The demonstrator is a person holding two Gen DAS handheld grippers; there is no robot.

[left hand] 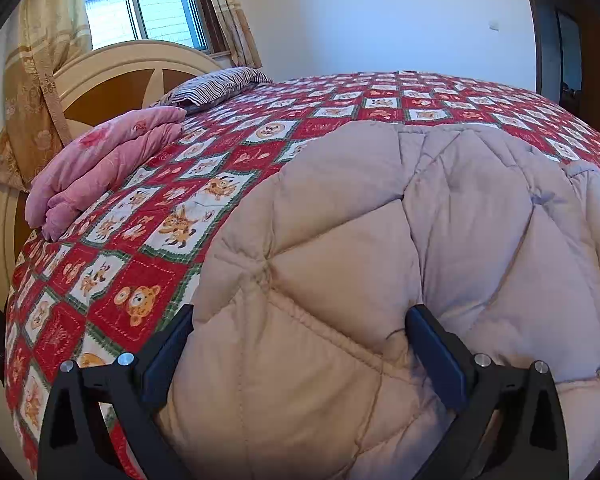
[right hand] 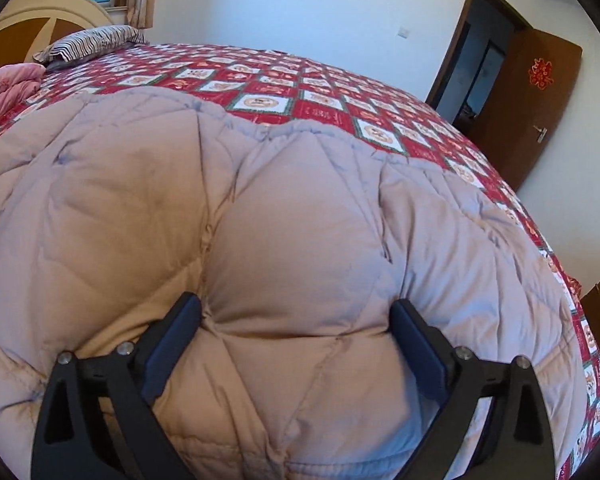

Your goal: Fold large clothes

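Observation:
A large beige quilted padded coat lies spread on the near part of a bed with a red patterned cover. My left gripper is open, its wide-spread jaws pressed against the coat's left end, with puffy fabric bulging between them. The coat also fills the right wrist view. My right gripper is open too, its jaws straddling a puffy bulge of the coat near its right end. The coat's near edge is hidden below both views.
A folded pink quilt and a striped pillow lie by the cream headboard at the left. A curtained window is behind it. A brown door stands open at the far right. The bedcover's far half is bare.

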